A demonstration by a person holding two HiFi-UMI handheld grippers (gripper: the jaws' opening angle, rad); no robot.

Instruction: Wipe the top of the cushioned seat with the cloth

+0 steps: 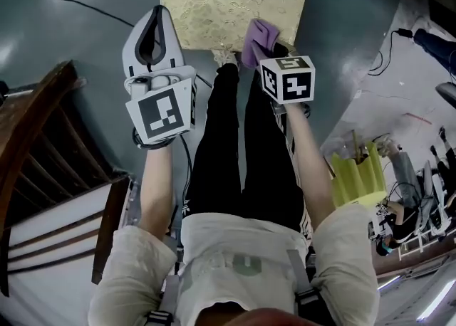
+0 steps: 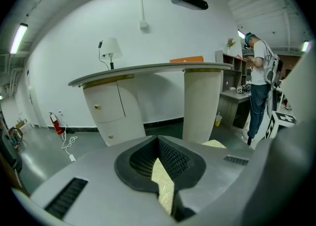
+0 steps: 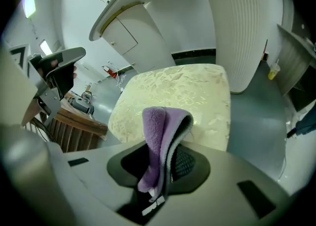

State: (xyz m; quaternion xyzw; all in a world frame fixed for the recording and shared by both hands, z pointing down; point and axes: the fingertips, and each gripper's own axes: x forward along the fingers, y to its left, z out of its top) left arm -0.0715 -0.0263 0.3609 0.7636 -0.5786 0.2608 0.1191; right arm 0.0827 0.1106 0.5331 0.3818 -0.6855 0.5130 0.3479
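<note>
Right gripper [image 3: 165, 158] clamps a folded purple microfibre cloth [image 3: 157, 131], holding it over the near edge of a pale gold, floral-patterned square cushioned seat [image 3: 182, 92] (it stands on a grey floor [image 3: 252, 116]). Left gripper [image 2: 160, 173], jaws pressed together on nothing, hovers beside the seat's near-left corner.

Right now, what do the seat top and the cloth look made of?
The seat top looks like woven upholstery fabric: cream-gold, with a floral pattern and a slight sheen where light catches it. The cloth looks like purple microfibre or fleece: matt, with a fuzzy nap and a soft, thick fold. The exact fibre of either can't be told.
</note>
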